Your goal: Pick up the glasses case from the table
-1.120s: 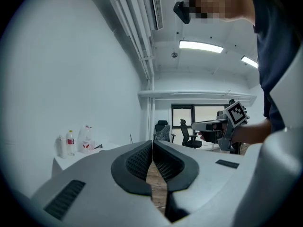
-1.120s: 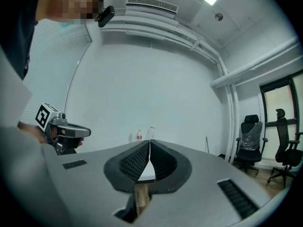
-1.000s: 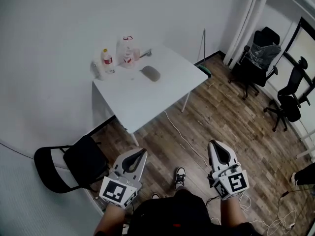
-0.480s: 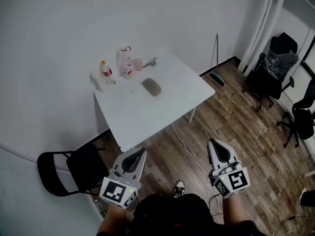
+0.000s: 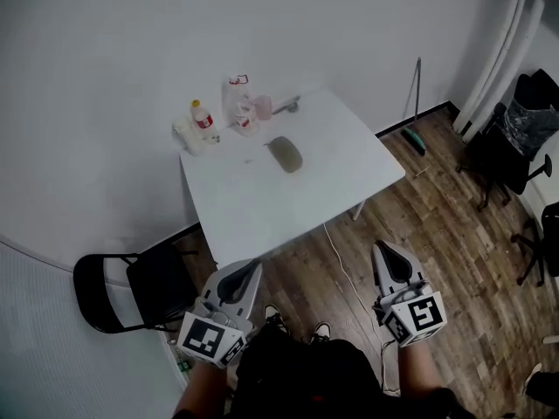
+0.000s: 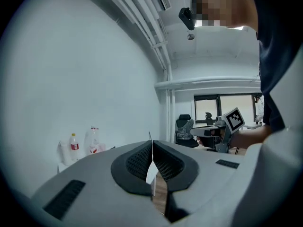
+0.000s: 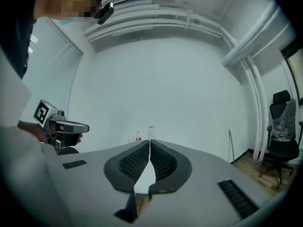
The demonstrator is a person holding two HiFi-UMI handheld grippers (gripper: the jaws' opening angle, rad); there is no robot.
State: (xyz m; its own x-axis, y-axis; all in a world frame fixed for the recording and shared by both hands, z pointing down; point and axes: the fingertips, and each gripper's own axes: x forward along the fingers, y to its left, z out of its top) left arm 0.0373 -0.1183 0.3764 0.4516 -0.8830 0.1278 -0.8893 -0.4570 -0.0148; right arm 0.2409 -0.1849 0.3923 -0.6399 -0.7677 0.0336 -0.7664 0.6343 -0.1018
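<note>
The grey oval glasses case lies on the white table, toward its far side, in the head view. My left gripper is held low at the bottom left, well short of the table's near edge, its jaws shut and empty. My right gripper is at the bottom right over the wooden floor, also shut with nothing in it. In both gripper views the jaw tips meet, at the left gripper and the right gripper.
Bottles and cups stand at the table's far left corner by the wall. A black chair stands left of the table. Black office chairs are at the right, a broom leans on the wall, and a white cable runs over the floor.
Both grippers and the camera have moved toward the table; the table and case now sit further right and closer in the head view. Both jaws stay shut.
</note>
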